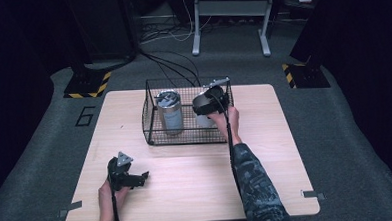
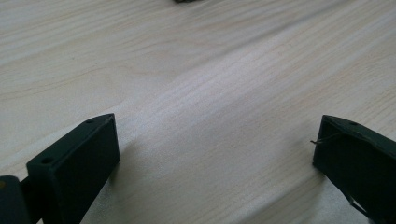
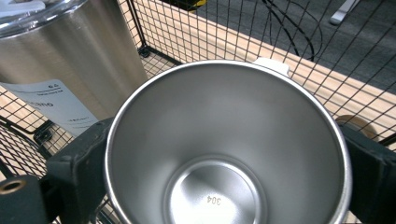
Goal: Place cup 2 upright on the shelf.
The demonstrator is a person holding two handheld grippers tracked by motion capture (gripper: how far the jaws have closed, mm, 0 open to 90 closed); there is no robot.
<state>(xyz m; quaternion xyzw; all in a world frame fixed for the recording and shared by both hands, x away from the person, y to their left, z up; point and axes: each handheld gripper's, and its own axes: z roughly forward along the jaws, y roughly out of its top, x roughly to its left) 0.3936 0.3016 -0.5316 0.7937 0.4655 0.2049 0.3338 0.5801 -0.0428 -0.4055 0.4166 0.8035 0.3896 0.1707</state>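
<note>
The right tool (image 1: 207, 104) is clamped around an open steel cup (image 3: 229, 149), one jaw on each side of it, inside the black wire basket (image 1: 152, 123) at the far middle of the wooden surface (image 1: 197, 175). A lidded steel tumbler (image 1: 169, 112) stands just beside the cup. The left tool (image 1: 141, 178) rests low near the front-left edge, jaws spread, nothing between them.

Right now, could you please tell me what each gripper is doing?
Left gripper: open, holding nothing, low over the wooden table.
Right gripper: its jaws are against both sides of the open steel cup inside the wire basket, gripping it.
</note>
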